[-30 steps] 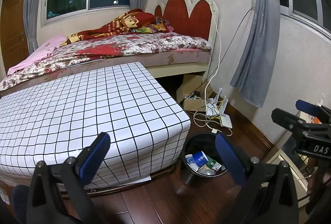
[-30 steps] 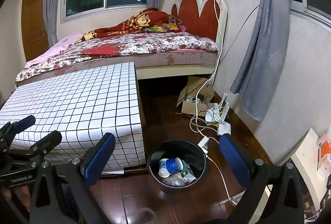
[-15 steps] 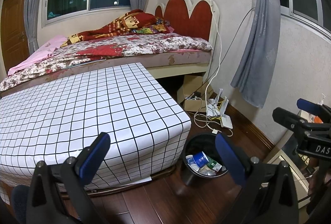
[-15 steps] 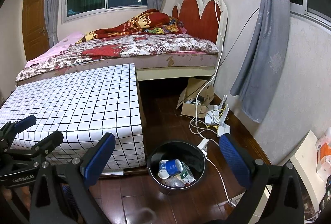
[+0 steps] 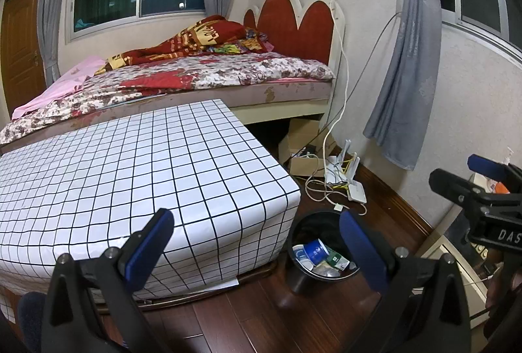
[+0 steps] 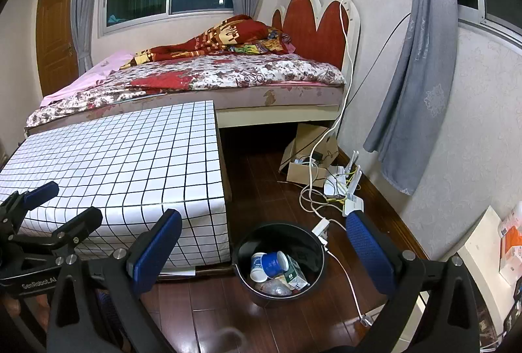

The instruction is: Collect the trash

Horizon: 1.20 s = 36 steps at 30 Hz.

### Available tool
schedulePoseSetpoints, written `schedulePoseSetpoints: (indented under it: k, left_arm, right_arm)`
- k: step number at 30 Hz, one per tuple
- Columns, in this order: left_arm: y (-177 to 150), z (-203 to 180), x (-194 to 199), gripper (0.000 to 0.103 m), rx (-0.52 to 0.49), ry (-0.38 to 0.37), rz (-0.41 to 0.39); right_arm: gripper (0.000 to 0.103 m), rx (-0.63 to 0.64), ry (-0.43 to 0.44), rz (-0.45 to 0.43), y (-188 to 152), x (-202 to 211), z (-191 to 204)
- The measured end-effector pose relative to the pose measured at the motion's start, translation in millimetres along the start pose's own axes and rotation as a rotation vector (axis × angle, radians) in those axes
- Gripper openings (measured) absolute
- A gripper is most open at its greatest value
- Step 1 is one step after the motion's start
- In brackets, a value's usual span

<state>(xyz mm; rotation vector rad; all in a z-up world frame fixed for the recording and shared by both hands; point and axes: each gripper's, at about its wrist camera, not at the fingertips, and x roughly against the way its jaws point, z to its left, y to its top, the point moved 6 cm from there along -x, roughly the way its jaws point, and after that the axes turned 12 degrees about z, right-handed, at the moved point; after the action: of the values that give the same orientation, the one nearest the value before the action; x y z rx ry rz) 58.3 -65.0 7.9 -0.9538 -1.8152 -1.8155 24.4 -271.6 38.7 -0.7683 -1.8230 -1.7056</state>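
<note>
Above the dark wood floor (image 6: pixel 202 320), the left gripper (image 5: pixel 257 250) and the right gripper (image 6: pixel 264 250) both hang with their blue fingers (image 6: pixel 156 247) spread wide apart. They hold nothing and touch nothing. Below them a black bin (image 6: pixel 308 289) stands on the floor, just beside the table (image 6: pixel 114 164) with the white checked cloth. Inside the bin lie a blue and white cup (image 6: pixel 270 263), a small green carton (image 6: pixel 295 276) and other trash.

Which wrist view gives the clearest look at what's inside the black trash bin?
The right wrist view: it looks down into the trash bin, showing the blue paper cup and a green carton unobstructed. In the left wrist view the bin is seen at a shallower angle, partly hidden behind a gripper finger.
</note>
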Motion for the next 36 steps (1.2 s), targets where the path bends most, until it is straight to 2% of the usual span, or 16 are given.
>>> schedulePoseSetpoints:
  k: [36]
  left_arm:
    - [1,-11,-1,0.102,-0.049,-0.025,0.003]
  right_arm:
    - [0.102,0.002,0.002,0.005,-1,-2,-3]
